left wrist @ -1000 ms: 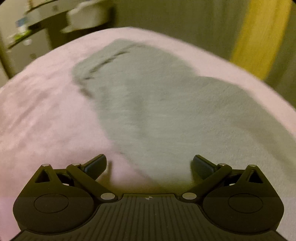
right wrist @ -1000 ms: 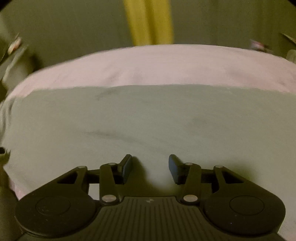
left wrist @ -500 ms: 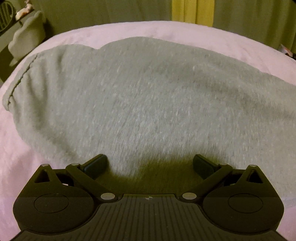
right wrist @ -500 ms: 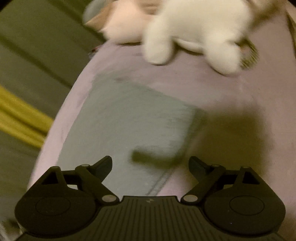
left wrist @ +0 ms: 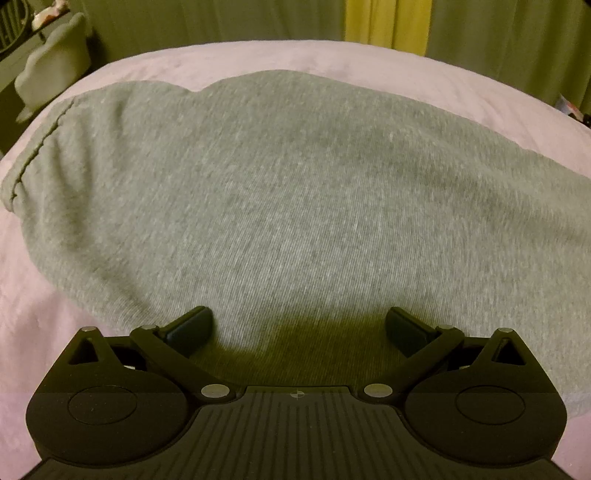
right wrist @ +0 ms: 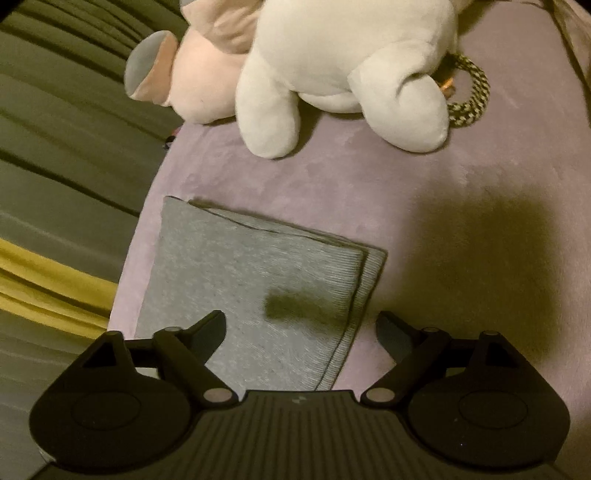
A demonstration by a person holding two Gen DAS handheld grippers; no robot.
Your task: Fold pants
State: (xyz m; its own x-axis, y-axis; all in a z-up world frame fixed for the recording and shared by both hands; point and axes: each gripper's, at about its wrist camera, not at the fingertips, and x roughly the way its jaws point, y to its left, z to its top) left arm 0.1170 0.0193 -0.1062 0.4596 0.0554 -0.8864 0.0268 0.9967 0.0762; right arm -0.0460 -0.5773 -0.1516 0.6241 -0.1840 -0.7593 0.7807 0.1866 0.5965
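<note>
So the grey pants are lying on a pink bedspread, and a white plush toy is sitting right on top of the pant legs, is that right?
Not quite. The white plush toy lies on the pink bedspread beyond the grey pants, apart from the pant legs, with bare bedspread between them. The right wrist view shows it. The rest is right.

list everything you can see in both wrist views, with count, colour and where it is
pants: 1, grey, spread on the bed; right view shows the stacked hem ends
bed cover: 1, pale pink, under the pants
plush toy, white: 1, on the bed beyond the hem ends
plush toy, pink: 1, beside the white one, at the bed edge
braided cord: 1, black and cream, behind the white toy
curtain: olive with a yellow strip, behind the bed
chair: 1, pale, far left
left tongs: 1, black, open above the pants
right tongs: 1, black, closing over the hem edge, not gripping yet
</note>
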